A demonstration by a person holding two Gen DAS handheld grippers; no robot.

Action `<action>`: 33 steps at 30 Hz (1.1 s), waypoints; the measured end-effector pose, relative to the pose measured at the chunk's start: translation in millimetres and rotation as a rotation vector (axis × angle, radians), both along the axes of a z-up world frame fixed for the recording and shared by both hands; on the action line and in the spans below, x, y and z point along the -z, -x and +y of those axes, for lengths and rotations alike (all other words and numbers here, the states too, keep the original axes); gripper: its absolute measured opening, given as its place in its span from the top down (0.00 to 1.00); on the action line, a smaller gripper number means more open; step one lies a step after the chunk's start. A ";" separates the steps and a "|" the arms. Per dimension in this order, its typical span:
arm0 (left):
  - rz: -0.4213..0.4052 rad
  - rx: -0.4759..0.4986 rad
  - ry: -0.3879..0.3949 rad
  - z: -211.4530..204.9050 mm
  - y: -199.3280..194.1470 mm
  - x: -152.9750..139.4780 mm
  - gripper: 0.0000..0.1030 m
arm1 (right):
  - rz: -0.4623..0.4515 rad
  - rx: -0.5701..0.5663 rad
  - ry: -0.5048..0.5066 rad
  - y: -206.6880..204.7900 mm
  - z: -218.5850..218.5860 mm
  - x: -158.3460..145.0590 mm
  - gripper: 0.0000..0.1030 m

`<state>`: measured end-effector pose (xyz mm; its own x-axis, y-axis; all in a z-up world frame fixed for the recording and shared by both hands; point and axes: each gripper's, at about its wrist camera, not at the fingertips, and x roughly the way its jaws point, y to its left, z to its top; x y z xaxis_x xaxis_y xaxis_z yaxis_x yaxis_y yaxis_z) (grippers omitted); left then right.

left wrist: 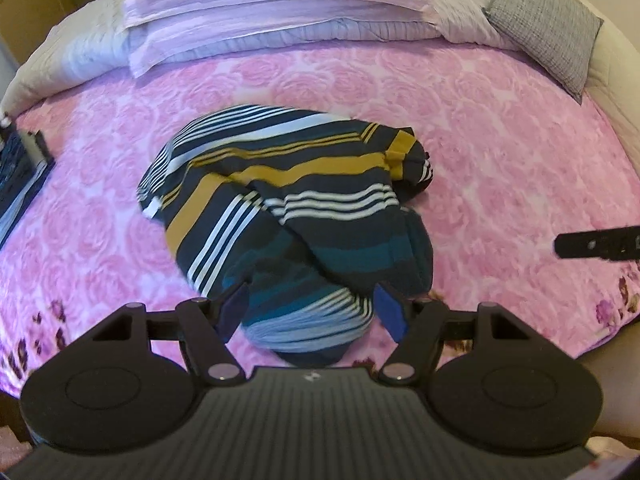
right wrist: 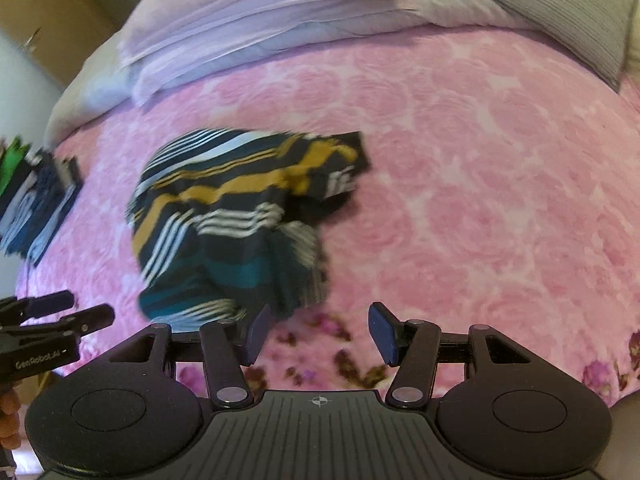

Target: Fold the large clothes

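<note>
The crumpled, dark navy garment with white, mustard and teal stripes (left wrist: pixel 288 216) lies bunched in a heap on the pink rose-patterned bedspread (left wrist: pixel 500 128), directly ahead of the left tool (left wrist: pixel 308 308) and ahead and to the left of the right tool (right wrist: pixel 320 330). No fold appears to have been made yet; the step in hand is judged to be taking hold of the heap so that it can be spread flat.

For this to be done well, an outer edge or a hem should be sought rather than the thick middle of the bundle, so that a single layer is taken and not several at once. Two well-separated points along one edge would best be gripped, one by each tool, so that the cloth can be lifted and shaken open. The bedspread beneath should be kept out of the pinch.

The left tool is held open, its blue pads (left wrist: pixel 390 312) standing either side of the nearest pale-striped end of the garment; whether they touch it cannot be told, but no pinch is seen. The right tool is likewise open and empty, with only bedspread between its fingers and the garment just beyond its left finger.
</note>
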<state>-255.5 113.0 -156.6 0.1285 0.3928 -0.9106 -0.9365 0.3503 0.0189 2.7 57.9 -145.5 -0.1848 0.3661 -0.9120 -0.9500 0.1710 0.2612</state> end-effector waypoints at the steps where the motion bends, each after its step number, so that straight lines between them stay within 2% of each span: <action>1: 0.005 0.012 -0.005 4.8 -8.6 4.4 0.36 | 0.001 0.016 0.005 -12.3 4.7 3.1 0.50; 4: 0.028 0.057 -0.031 16.9 -38.2 19.3 0.36 | -0.006 0.065 0.015 -51.4 18.4 12.1 0.50; 10: 0.141 0.278 -0.113 52.1 -122.3 69.0 0.35 | -0.050 0.174 0.000 -139.4 37.4 19.8 0.50; 17: 0.371 0.644 -0.222 76.7 -211.7 149.9 0.29 | -0.091 0.332 0.039 -221.0 34.7 34.4 0.50; 20: 0.494 0.794 -0.262 79.9 -231.5 188.5 0.29 | -0.112 0.369 0.063 -239.6 29.2 40.3 0.50; 22: 0.544 0.858 -0.267 82.6 -238.2 211.2 0.29 | -0.118 0.390 0.083 -248.6 26.2 45.3 0.50; 23: 0.560 0.874 -0.254 84.7 -240.1 220.4 0.29 | -0.119 0.397 0.092 -249.6 24.2 47.8 0.50; 25: 0.594 0.894 -0.232 90.2 -243.1 238.5 0.37 | -0.112 0.404 0.110 -252.7 23.8 53.4 0.50; 26: 0.614 0.896 -0.238 92.6 -241.4 246.2 0.61 | -0.108 0.405 0.117 -253.3 24.2 55.7 0.50; 27: 0.633 0.895 -0.257 92.8 -238.9 249.6 0.80 | -0.106 0.403 0.123 -253.7 26.0 57.5 0.50; 28: 0.628 0.889 -0.276 92.8 -235.3 246.8 0.82 | -0.105 0.398 0.127 -252.5 28.0 58.2 0.50; 30: 0.552 0.828 -0.315 95.0 -224.5 222.0 0.85 | -0.103 0.381 0.124 -247.8 35.0 59.8 0.50; 32: 0.481 0.700 -0.361 99.2 -205.1 183.5 0.86 | -0.101 0.357 0.119 -240.1 47.5 61.3 0.50; 33: 0.427 0.598 -0.374 102.6 -185.5 156.4 0.86 | -0.098 0.344 0.114 -234.6 53.1 61.1 0.50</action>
